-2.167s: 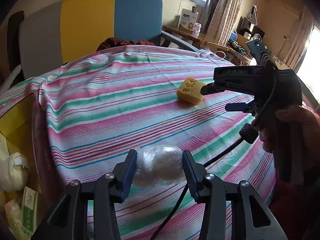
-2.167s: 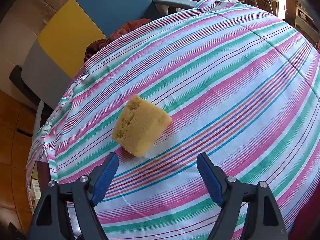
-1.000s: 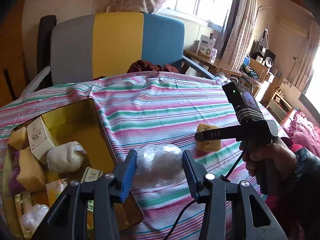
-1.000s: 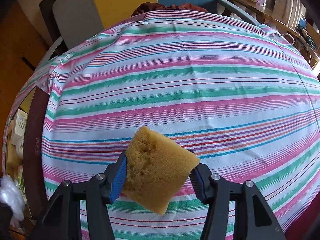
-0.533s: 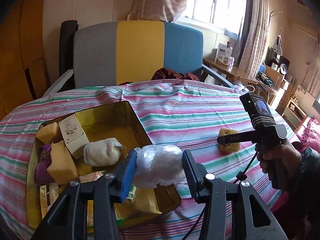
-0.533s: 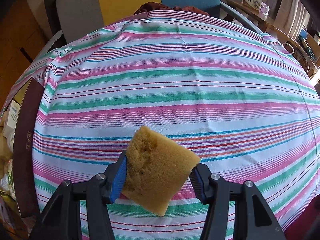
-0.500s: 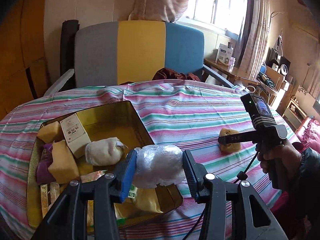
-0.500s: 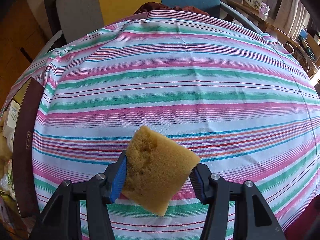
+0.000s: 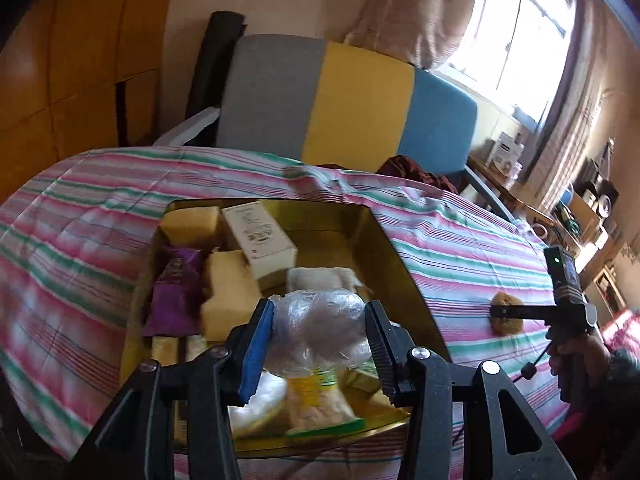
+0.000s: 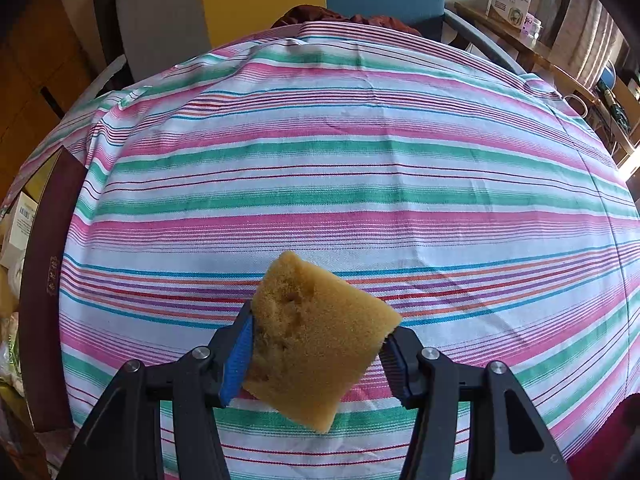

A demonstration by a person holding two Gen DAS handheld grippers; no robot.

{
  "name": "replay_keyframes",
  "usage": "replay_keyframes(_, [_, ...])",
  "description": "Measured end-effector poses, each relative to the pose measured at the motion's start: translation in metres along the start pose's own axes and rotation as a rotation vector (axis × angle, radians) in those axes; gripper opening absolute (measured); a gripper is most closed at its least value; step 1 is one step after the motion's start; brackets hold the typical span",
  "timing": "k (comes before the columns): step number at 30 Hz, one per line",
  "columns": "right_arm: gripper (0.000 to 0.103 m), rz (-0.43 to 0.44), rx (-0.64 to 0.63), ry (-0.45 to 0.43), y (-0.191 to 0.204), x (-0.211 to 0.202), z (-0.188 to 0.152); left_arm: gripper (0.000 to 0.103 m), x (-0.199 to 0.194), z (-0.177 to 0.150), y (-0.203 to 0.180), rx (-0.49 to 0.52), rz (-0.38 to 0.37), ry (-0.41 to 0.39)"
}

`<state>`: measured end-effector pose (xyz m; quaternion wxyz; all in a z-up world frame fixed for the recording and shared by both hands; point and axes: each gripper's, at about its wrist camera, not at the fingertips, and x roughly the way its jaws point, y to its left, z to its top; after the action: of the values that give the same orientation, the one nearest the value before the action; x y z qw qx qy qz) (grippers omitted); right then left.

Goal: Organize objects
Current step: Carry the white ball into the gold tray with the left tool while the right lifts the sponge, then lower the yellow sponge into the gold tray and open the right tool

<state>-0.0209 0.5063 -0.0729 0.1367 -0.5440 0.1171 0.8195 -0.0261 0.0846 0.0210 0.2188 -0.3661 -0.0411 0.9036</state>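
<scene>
My left gripper (image 9: 320, 336) is shut on a clear plastic-wrapped bundle (image 9: 318, 330) and holds it above the near part of a gold tin box (image 9: 384, 248). The box holds yellow sponges (image 9: 228, 292), a white carton (image 9: 260, 236), a purple packet (image 9: 174, 292) and wrapped items. My right gripper (image 10: 316, 340) is shut on a yellow sponge (image 10: 316, 336) and holds it above the striped tablecloth (image 10: 340, 160). It also shows in the left wrist view (image 9: 506, 314), to the right of the box.
The box's dark red outer wall (image 10: 44, 280) stands at the left edge of the right wrist view. A grey, yellow and blue chair (image 9: 340, 108) stands behind the table. A wooden side table (image 10: 532, 48) with boxes lies at the far right.
My left gripper has swung left with the bundle, from beside the box to above its near part. My right gripper has stayed almost still, holding the sponge.
</scene>
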Motion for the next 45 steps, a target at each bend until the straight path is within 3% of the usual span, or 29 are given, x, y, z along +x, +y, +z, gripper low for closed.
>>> replay_keyframes(6, [0.057, -0.006, -0.012, 0.0, 0.002, 0.001, 0.001, 0.047, 0.008, -0.011, 0.032, -0.027, 0.049, 0.046])
replay_keyframes(13, [0.057, -0.008, -0.015, -0.007, 0.002, 0.001, 0.001, 0.049, 0.05, 0.005, 0.001, 0.003, -0.004, 0.084])
replay_keyframes(19, [0.057, -0.013, -0.01, -0.008, 0.004, 0.002, 0.001, 0.062, 0.085, 0.011, -0.01, 0.035, 0.041, 0.141])
replay_keyframes(26, [0.057, -0.023, -0.02, -0.014, 0.006, 0.001, 0.001, 0.067, 0.066, 0.004, -0.002, 0.045, 0.079, 0.104])
replay_keyframes(30, [0.057, 0.004, -0.036, -0.067, 0.011, -0.011, 0.003, 0.07, 0.047, -0.001, 0.006, 0.037, 0.115, 0.081])
replay_keyframes(34, [0.057, 0.122, -0.117, -0.127, 0.045, -0.039, 0.002, 0.073, 0.027, -0.003, 0.01, 0.068, 0.15, 0.051])
replay_keyframes(40, [0.057, 0.294, -0.372, -0.205, 0.149, -0.081, -0.011, 0.082, 0.006, -0.004, 0.016, 0.07, 0.196, 0.01])
replay_keyframes(45, [0.058, 0.32, -0.528, -0.203, 0.219, -0.088, -0.019, 0.09, -0.001, -0.006, 0.022, 0.042, 0.206, 0.003])
